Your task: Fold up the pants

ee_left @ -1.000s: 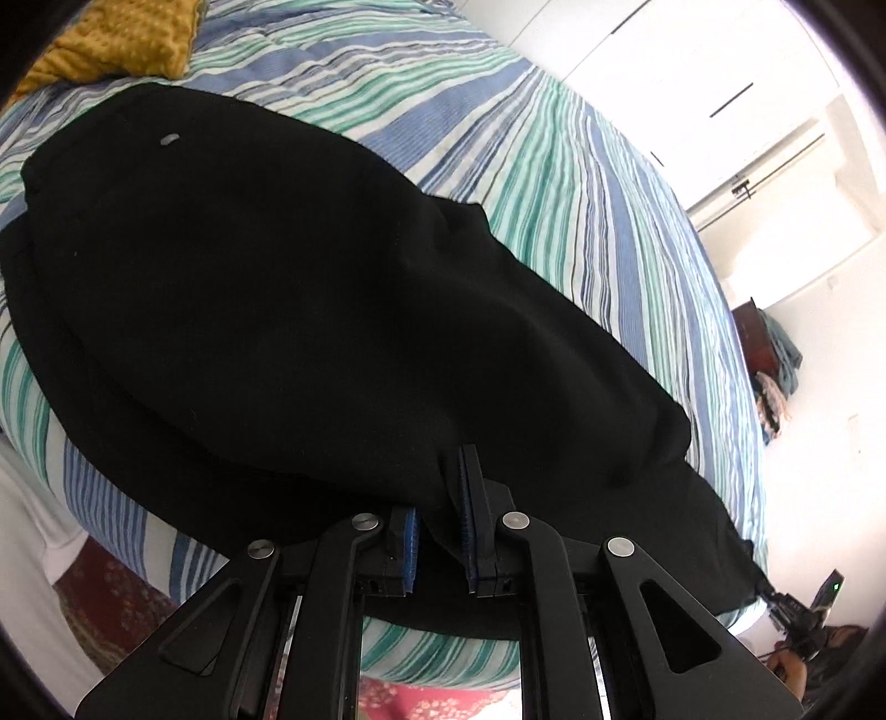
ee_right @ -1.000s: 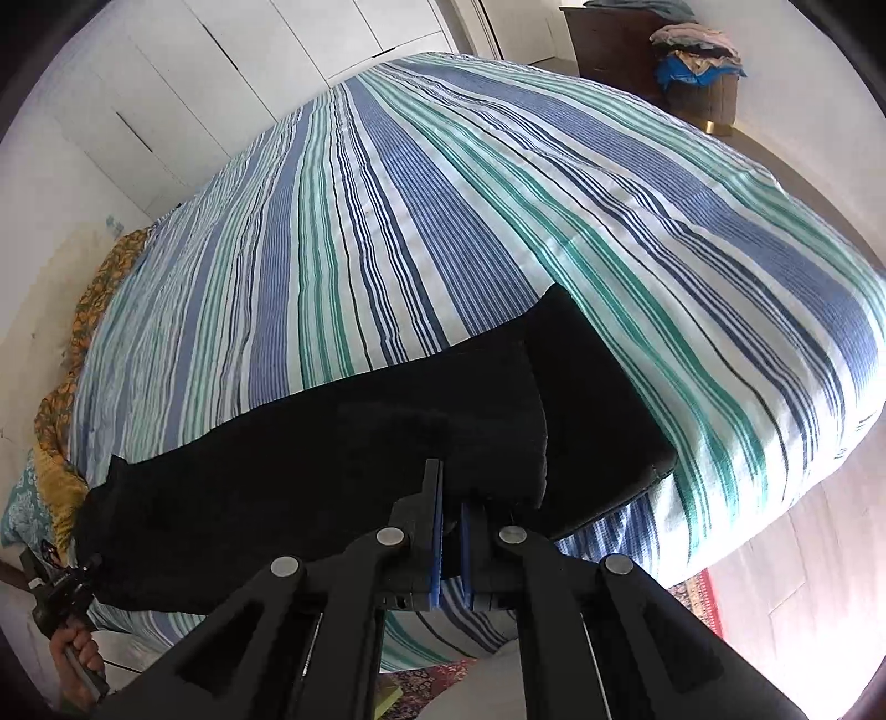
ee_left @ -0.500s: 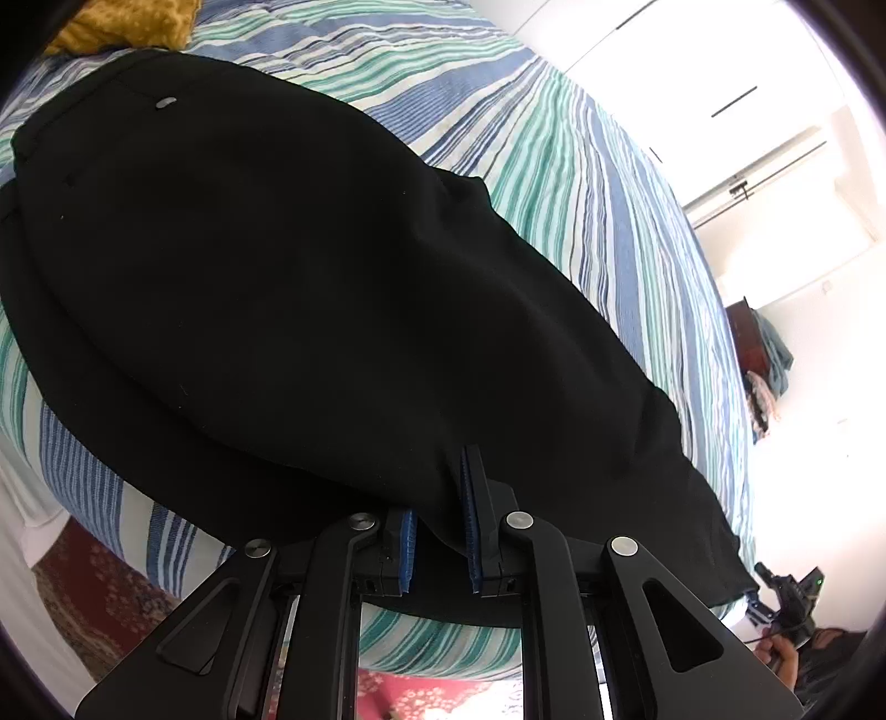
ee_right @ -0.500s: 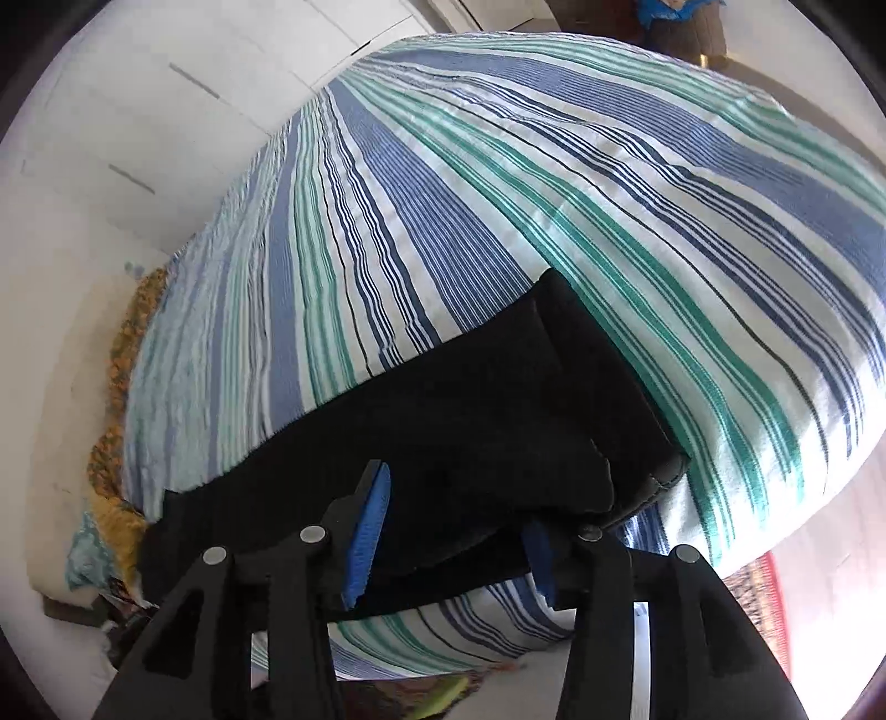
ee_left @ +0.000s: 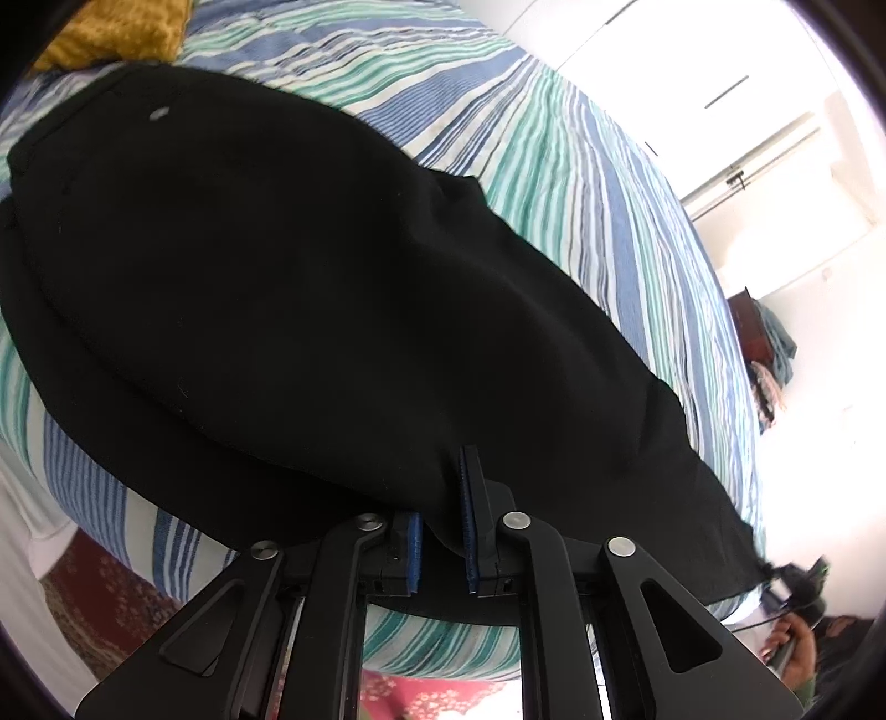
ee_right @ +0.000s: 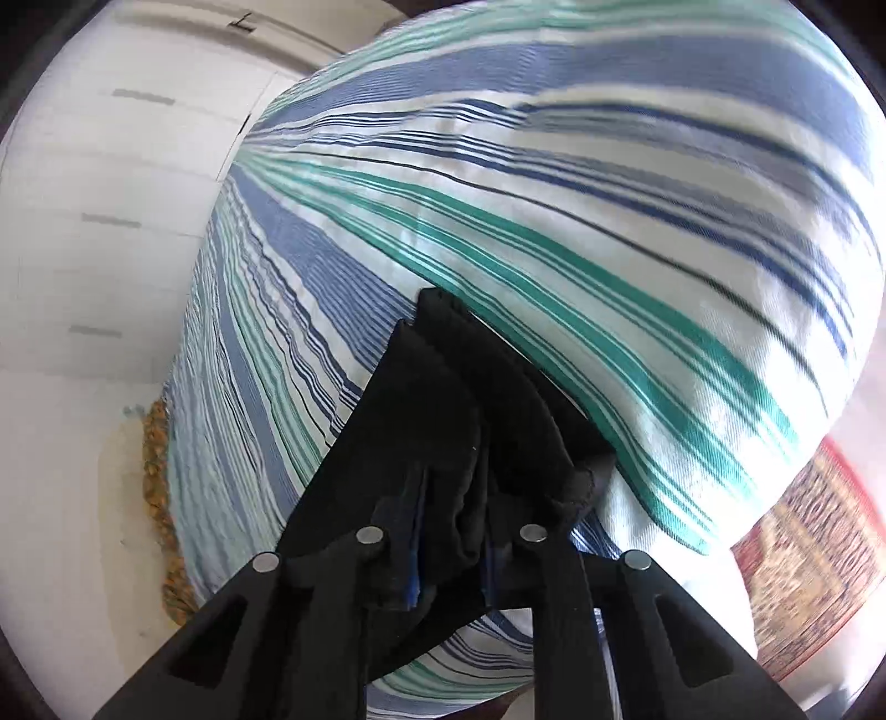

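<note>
Black pants [ee_left: 304, 277] lie lengthwise along the near edge of a striped bed [ee_left: 581, 166], waist end at the upper left. My left gripper [ee_left: 443, 498] is shut on a fold of their near edge, cloth pinched between the blue pads. In the right wrist view the leg ends [ee_right: 443, 387] bunch up between the fingers of my right gripper [ee_right: 451, 520]. Its jaws are closing and the pads press on the gathered hem. That view is rolled, so the bed [ee_right: 554, 194] looks tilted.
A yellow cushion [ee_left: 111, 27] sits on the bed beyond the waist. A red patterned rug [ee_right: 814, 554] covers the floor below the bed edge. White wardrobe doors [ee_right: 111, 166] stand past the bed. A person's hand [ee_left: 792, 648] shows at the lower right.
The right gripper opened wide, rolled, moved in on the leg ends and closed on the bunched hem. The left gripper kept its grip and stayed put.
</note>
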